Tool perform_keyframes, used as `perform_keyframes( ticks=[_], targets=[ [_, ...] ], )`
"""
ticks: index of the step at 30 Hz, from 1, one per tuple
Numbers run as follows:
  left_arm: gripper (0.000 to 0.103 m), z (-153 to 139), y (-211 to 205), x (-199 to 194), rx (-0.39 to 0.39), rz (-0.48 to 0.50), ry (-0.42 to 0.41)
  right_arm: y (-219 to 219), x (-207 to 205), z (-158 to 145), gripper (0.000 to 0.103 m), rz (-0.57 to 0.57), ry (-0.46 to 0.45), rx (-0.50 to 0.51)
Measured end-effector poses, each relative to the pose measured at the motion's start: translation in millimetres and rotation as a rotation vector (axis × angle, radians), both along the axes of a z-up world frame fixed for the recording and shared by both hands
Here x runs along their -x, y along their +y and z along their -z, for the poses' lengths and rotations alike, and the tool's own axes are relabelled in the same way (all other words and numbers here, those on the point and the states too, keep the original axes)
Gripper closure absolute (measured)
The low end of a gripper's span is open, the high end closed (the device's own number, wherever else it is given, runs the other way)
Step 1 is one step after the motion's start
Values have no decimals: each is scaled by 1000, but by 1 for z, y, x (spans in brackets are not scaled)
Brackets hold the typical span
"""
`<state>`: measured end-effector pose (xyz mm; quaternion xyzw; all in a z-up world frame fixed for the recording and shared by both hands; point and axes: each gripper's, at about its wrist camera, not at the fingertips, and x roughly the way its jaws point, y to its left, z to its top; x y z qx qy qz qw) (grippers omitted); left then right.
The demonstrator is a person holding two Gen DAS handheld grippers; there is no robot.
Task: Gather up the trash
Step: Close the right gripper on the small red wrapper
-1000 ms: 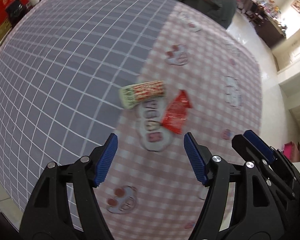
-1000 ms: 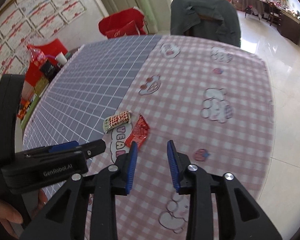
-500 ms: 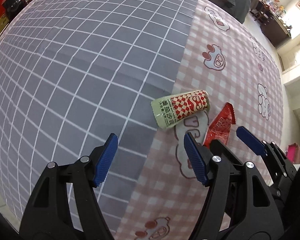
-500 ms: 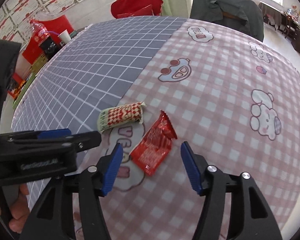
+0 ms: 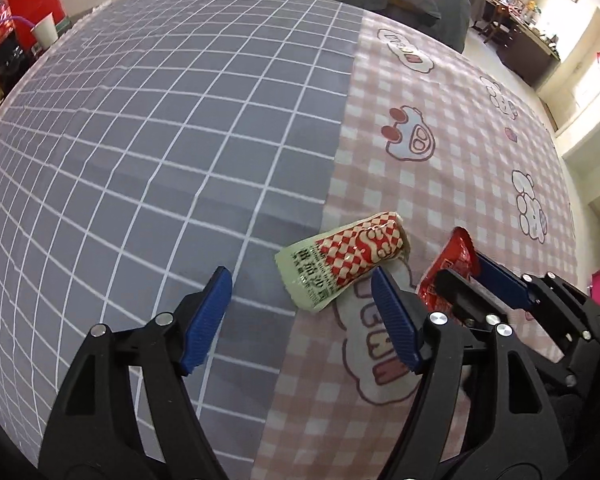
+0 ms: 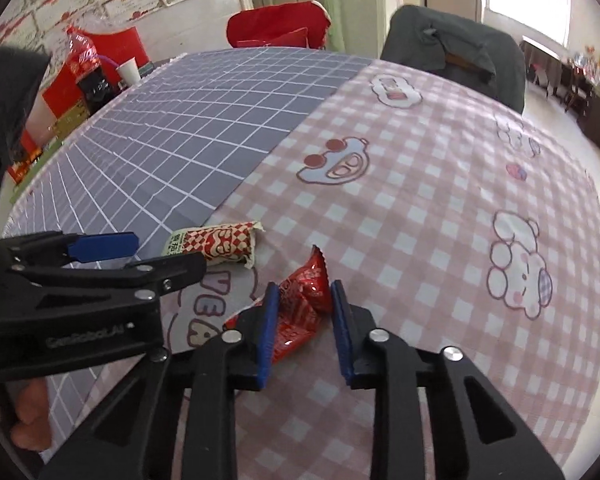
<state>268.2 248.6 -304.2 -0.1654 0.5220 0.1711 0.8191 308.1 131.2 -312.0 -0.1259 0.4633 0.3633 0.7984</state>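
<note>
Red wrapper, tip pointing away

Red wrapper, red-checked packet, blue pads

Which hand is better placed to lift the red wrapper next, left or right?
Right. The right tool has just been closing, and the red wrapper sits crumpled between its fingers. The left tool stands open, nearer the checkered wrapper.
</note>
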Motion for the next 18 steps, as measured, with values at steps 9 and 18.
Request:
perform_keyframes(
  ticks=[9,18],
  targets=[
    [66,6,-18,-16,-91,64,-21,-31,-12,-10,81,92,94,-68],
    [90,-10,-18,-8,-4,52,-47,-51,-8,-29,81,122,125,-139]
  ],
)
